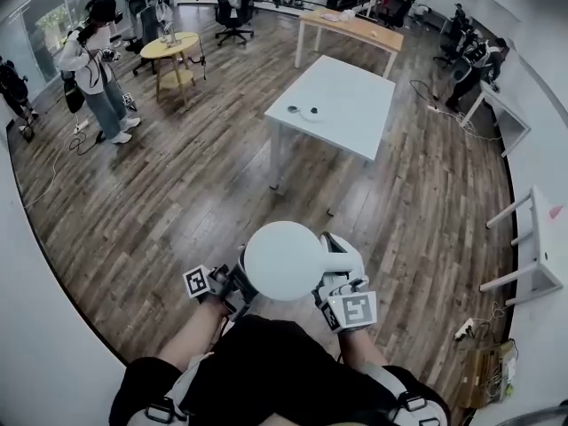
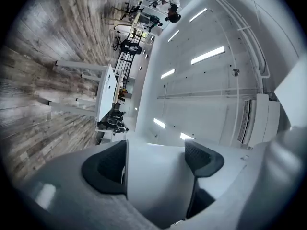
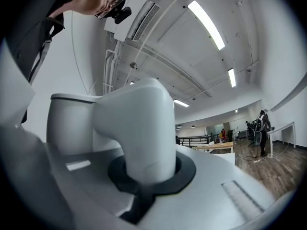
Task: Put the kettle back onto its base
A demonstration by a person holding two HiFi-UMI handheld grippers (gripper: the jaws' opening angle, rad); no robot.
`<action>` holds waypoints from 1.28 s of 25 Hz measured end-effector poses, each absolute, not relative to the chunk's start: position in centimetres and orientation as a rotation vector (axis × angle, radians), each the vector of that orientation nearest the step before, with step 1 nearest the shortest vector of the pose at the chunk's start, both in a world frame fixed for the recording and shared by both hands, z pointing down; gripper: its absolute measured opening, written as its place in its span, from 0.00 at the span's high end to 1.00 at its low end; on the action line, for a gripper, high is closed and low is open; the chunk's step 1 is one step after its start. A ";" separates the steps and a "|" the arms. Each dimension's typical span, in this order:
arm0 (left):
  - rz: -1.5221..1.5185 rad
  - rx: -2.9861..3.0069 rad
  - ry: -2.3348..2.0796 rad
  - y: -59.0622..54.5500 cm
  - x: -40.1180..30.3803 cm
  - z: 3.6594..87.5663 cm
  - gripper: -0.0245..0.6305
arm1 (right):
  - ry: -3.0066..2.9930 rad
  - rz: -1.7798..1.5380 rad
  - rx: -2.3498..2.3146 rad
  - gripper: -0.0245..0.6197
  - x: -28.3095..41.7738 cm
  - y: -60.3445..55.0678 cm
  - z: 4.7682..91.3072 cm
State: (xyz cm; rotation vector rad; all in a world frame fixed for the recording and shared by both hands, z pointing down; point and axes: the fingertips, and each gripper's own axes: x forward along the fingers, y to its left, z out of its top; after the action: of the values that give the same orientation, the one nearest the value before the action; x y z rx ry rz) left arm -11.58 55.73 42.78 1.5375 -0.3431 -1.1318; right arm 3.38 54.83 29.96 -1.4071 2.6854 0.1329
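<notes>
I hold a white kettle (image 1: pixel 284 260) up close in front of my body, above the wooden floor. My right gripper (image 1: pixel 342 269) is shut on its handle (image 3: pixel 136 128), which rises out of the black pads (image 3: pixel 158 176), with the kettle's body (image 3: pixel 69 123) behind it. My left gripper (image 1: pixel 241 284) grips the kettle's left side, its dark pads (image 2: pixel 108 166) standing wide against the white body (image 2: pixel 158 190). A round white thing, probably the kettle's base (image 1: pixel 311 113), lies on the white table (image 1: pixel 355 122) some steps ahead, next to a smaller dark-rimmed object (image 1: pixel 293 109).
A wooden desk (image 1: pixel 355 29) stands beyond the white table. A small round table (image 1: pixel 169 50) and a standing person (image 1: pixel 93 74) are at the far left. Other people (image 1: pixel 470 60) sit at the far right. White shelving (image 1: pixel 532 247) lines the right wall, with a power strip (image 1: pixel 466 328) below.
</notes>
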 end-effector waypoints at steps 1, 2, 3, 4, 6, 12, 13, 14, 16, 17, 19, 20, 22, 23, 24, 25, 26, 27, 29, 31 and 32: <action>-1.128 1.536 -0.336 55.7 -10.7 42.9 0.37 | 2.684 0.134 -1.418 0.95 4.2 54.9 30.1; -1.126 1.533 -0.331 55.7 -9.8 42.9 0.37 | 2.679 0.135 -1.426 0.95 5.1 54.9 30.1; -1.125 1.529 -0.327 55.7 -9.0 43.0 0.37 | 2.673 0.134 -1.431 0.95 5.9 54.9 30.1; -1.125 1.524 -0.327 55.7 -8.2 43.1 0.37 | 2.670 0.130 -1.435 0.95 6.7 54.9 30.1; -1.119 1.520 -0.333 55.8 -7.0 43.5 0.37 | 2.674 0.123 -1.433 0.95 7.9 55.0 30.3; -1.082 1.525 -0.332 55.3 -4.2 44.0 0.37 | 2.656 0.104 -1.446 0.95 10.9 54.8 31.0; -1.077 1.525 -0.328 55.0 -3.8 44.0 0.37 | 2.650 0.103 -1.453 0.95 11.4 54.6 31.0; -1.072 1.525 -0.323 54.6 -3.4 43.9 0.37 | 2.645 0.106 -1.460 0.95 11.7 54.3 30.9; -1.059 1.522 -0.308 53.5 -2.9 43.7 0.37 | 2.636 0.112 -1.482 0.95 12.2 53.5 30.6; -1.050 1.523 -0.298 52.8 -2.7 43.6 0.37 | 2.629 0.117 -1.496 0.95 12.3 53.0 30.5; -1.033 1.531 -0.268 51.1 -2.5 43.3 0.37 | 2.615 0.134 -1.524 0.95 12.4 51.9 30.2; -1.026 1.535 -0.249 50.2 -2.3 43.2 0.37 | 2.608 0.145 -1.542 0.95 12.5 51.3 30.1; -1.013 1.539 -0.213 48.2 -1.9 43.3 0.37 | 2.593 0.168 -1.578 0.95 12.6 49.9 30.1; -1.007 1.538 -0.201 47.2 -1.8 43.4 0.37 | 2.586 0.173 -1.594 0.95 12.7 49.0 30.2; -1.000 1.536 -0.193 46.1 -1.9 43.6 0.37 | 2.580 0.172 -1.610 0.95 12.6 48.0 30.4; -0.994 1.533 -0.188 45.0 -2.0 43.7 0.37 | 2.574 0.168 -1.623 0.95 12.6 47.0 30.5; -0.990 1.532 -0.184 43.9 -2.2 43.7 0.37 | 2.570 0.164 -1.632 0.95 12.4 46.0 30.5; -0.986 1.532 -0.180 42.9 -2.5 43.7 0.37 | 2.566 0.164 -1.637 0.95 12.0 45.0 30.5; -0.981 1.535 -0.172 41.0 -3.4 43.5 0.37 | 2.560 0.172 -1.644 0.95 11.1 43.2 30.3; -0.975 1.538 -0.164 39.2 -4.3 43.3 0.37 | 2.556 0.180 -1.650 0.95 10.1 41.7 30.0; -0.969 1.538 -0.163 38.3 -4.7 43.1 0.37 | 2.553 0.180 -1.652 0.95 9.8 40.8 29.9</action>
State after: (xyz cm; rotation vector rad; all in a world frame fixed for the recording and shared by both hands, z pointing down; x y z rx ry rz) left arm -4.67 38.32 43.15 1.5376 -0.1625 -0.9693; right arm 9.78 40.85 29.87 -1.6523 2.5526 0.1797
